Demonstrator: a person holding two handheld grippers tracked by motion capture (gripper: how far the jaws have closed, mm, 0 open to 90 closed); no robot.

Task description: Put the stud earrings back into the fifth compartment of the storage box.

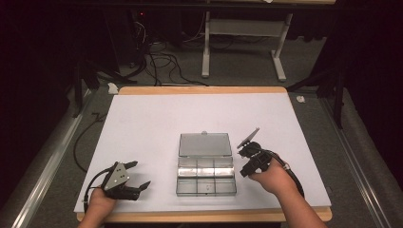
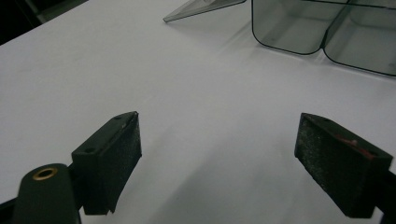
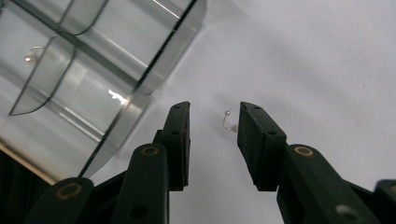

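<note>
A clear plastic compartment box (image 1: 206, 179) sits mid-table with its lid (image 1: 205, 144) laid back flat. My right gripper (image 1: 242, 161) hangs close to the box's right side. In the right gripper view its jaws (image 3: 214, 106) stand partly open over the white sheet. A small metal hook (image 3: 227, 120) lies on the sheet between them, close to the right-hand pad and not gripped. Another small hook (image 3: 31, 53) rests inside a box compartment (image 3: 70, 84). My left gripper (image 1: 141, 174) rests at the front left, wide open (image 2: 219, 119) and holding nothing.
The white sheet (image 1: 157, 114) covers the wooden table, whose front edge (image 1: 204, 216) runs just below both hands. The box corner (image 2: 299, 28) and lid edge (image 2: 201, 9) lie ahead of the left gripper. Cables and a stand's legs (image 1: 280, 71) sit on the floor behind.
</note>
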